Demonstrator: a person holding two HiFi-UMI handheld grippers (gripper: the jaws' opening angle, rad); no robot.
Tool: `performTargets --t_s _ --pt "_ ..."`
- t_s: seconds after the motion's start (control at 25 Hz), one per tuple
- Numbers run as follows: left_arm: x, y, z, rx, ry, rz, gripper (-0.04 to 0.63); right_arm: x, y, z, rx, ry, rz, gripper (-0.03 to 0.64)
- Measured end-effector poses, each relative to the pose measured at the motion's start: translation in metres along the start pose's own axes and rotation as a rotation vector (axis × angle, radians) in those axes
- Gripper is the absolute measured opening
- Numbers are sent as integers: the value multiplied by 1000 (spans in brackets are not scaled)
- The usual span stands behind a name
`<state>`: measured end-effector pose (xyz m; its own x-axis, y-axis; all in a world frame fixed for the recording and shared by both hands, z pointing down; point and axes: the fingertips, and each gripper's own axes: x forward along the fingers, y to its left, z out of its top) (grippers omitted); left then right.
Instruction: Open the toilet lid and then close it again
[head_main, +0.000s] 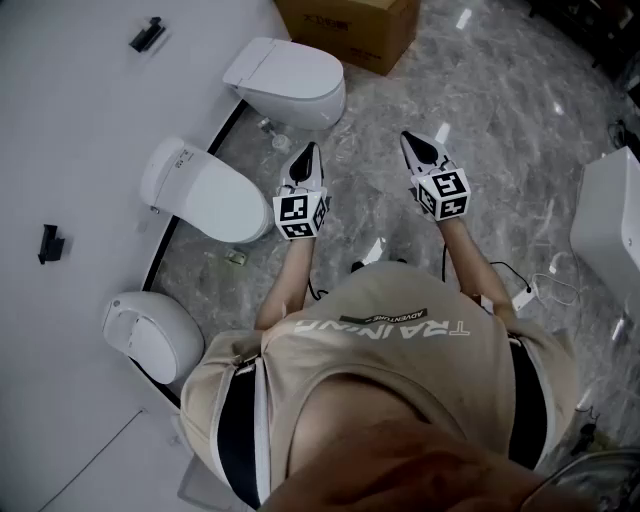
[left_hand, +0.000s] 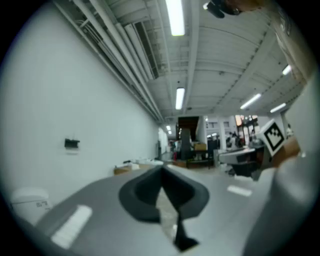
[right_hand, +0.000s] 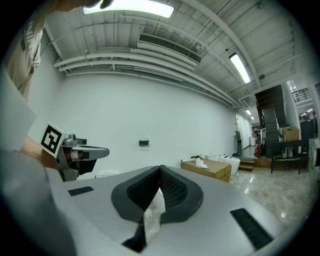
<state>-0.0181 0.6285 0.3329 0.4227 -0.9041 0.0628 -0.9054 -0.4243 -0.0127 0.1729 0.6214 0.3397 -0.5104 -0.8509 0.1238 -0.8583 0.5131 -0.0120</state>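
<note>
We see three white toilets along the wall (head_main: 70, 110) at the left of the head view. The middle toilet (head_main: 165, 168) lies below and left of the left gripper (head_main: 308, 152), its lid (head_main: 218, 198) down. The far toilet (head_main: 290, 82) and near toilet (head_main: 150, 335) also look shut, though the steep angle leaves us unsure. Both grippers hang in the air above the marble floor (head_main: 520, 110), touching nothing. The left gripper's jaws are pressed together and empty — so are those of the right gripper (head_main: 410, 140). A cardboard box (head_main: 350, 25) sits beyond the far toilet.
</note>
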Motion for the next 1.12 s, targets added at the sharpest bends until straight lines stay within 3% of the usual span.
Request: performTargets --t_s 0.24,0.48,0.76,0.92,1.12 --pt "15 7 -3 19 3 -18 3 7 7 -9 31 10 14 11" --pt "31 16 -2 23 -2 -72 3 22 3 -6 47 -25 -25 11" --pt "56 26 -29 -18 38 -106 3 31 -12 -24 43 37 -78 11" --pt "67 28 -49 -93 76 -101 3 31 -25 -51 70 86 -102 11" --pt "109 21 -62 -84 109 -104 3 48 -69 -65 118 89 -119 11"
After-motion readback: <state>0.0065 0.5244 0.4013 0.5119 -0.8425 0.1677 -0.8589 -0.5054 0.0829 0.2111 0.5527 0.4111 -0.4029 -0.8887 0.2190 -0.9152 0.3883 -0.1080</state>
